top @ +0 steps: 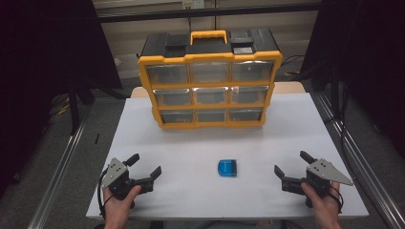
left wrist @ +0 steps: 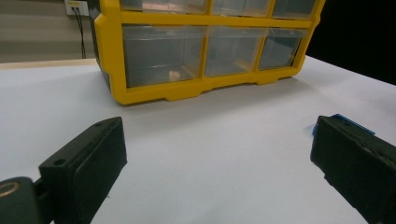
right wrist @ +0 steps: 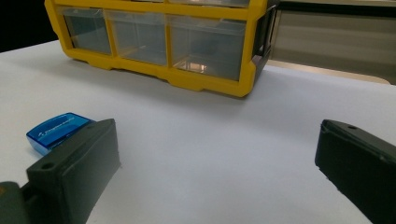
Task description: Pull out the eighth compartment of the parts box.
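A small blue plastic box (top: 227, 168) lies on the white table (top: 191, 143), midway between my two grippers. In the left gripper view a corner of the blue box (left wrist: 343, 122) peeks out behind the right-hand jaw; in the right gripper view the blue box (right wrist: 57, 130) sits just beyond the left-hand jaw. My left gripper (top: 144, 165) rests low at the front left, open, nothing between its jaws. My right gripper (top: 292, 163) rests at the front right, likewise open and empty. A yellow and black drawer cabinet (top: 209, 78) with clear drawers stands at the back.
The cabinet (left wrist: 201, 51) has three rows of clear drawers, all pushed in, and a yellow carry handle (top: 208, 36) on top. Metal rails (top: 62, 167) run along both sides of the table. Dark curtains hang left and right.
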{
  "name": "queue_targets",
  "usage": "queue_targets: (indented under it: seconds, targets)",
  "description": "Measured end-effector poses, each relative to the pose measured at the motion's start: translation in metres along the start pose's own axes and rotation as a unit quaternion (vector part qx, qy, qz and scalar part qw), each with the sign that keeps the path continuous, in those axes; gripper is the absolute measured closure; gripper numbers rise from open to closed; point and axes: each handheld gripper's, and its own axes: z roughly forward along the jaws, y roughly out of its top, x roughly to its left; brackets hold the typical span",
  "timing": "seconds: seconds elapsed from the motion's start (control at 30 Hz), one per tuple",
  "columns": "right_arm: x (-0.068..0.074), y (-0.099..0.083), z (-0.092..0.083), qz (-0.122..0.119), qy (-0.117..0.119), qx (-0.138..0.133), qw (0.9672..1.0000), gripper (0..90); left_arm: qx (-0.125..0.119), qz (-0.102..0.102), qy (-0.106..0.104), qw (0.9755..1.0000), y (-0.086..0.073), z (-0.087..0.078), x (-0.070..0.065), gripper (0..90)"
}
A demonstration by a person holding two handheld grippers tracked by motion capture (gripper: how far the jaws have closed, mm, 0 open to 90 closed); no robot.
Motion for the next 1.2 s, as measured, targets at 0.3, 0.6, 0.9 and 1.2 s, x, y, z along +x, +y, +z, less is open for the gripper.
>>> queue_targets:
  seconds: [0.3, 0.6, 0.9, 1.2]
  targets:
    - [0.0, -0.001, 0.0, 0.006, 0.0, -0.001, 1.0, 0.2, -0.003, 0.002, -0.001, 1.0, 0.003, 0.004, 0.001, 3.6]
    - [-0.002, -0.001, 0.0, 0.012, 0.005, 0.002, 0.9999, 0.5, 0.016, 0.013, 0.004, 0.9998, 0.003, 0.01, 0.002, 3.9]
    - [-0.001, -0.001, 0.0, 0.011, 0.007, 0.005, 0.9999, 0.5, 0.019, 0.032, -0.003, 0.9993, 0.004, 0.013, -0.002, 3.9]
    - [-0.003, -0.002, 0.002, 0.016, 0.009, 0.012, 0.9998, 0.7, 0.027, 0.056, -0.017, 0.9979, 0.005, 0.025, -0.013, 4.0]
